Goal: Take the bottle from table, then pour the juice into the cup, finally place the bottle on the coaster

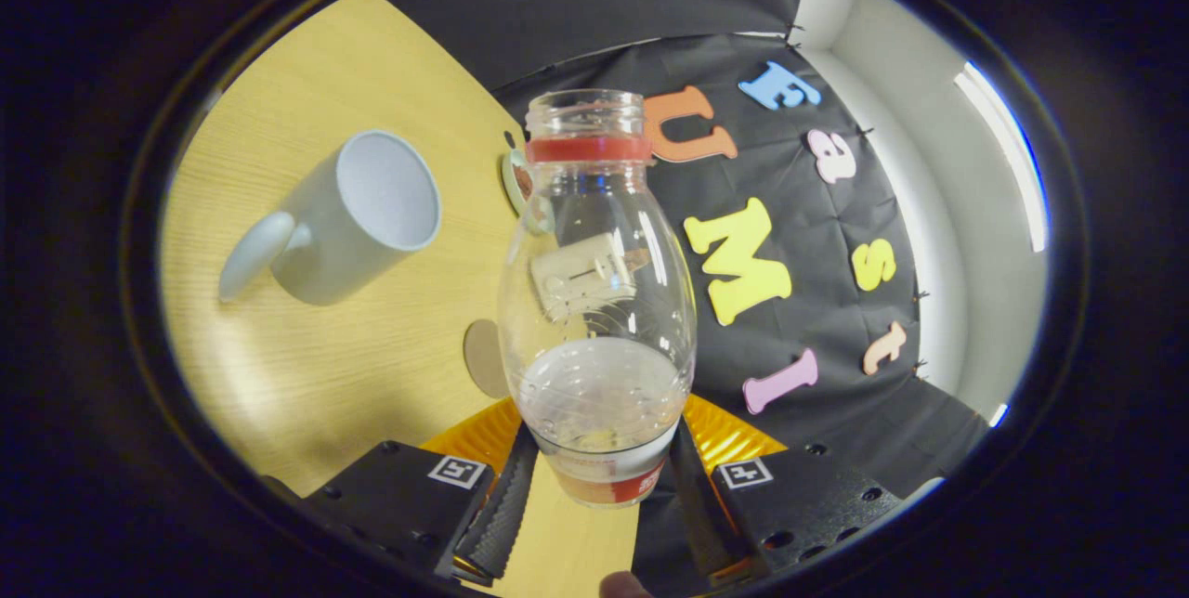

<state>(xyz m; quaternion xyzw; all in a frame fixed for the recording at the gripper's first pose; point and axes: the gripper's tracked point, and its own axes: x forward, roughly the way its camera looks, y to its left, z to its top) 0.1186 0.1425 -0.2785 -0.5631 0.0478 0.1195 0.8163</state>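
Note:
My gripper (599,487) is shut on a clear plastic bottle (594,301), both fingers (506,505) pressing on its lower end near the label. The bottle has a red ring at its neck and an open mouth that points away from me. I cannot tell how much juice is in it. A pale grey mug (358,217) with its handle toward me stands on the wooden table (307,375), left of the bottle and apart from it. The table looks slanted because the gripper is rolled. A flat brown disc (481,358), likely the coaster, lies on the table, partly hidden behind the bottle's lower left side.
A second small round object with a pale rim (514,178) peeks out behind the bottle's neck, near the table's far edge. The black cloth wall (817,301) rises right of the bottle, with a white wall (947,208) beyond it.

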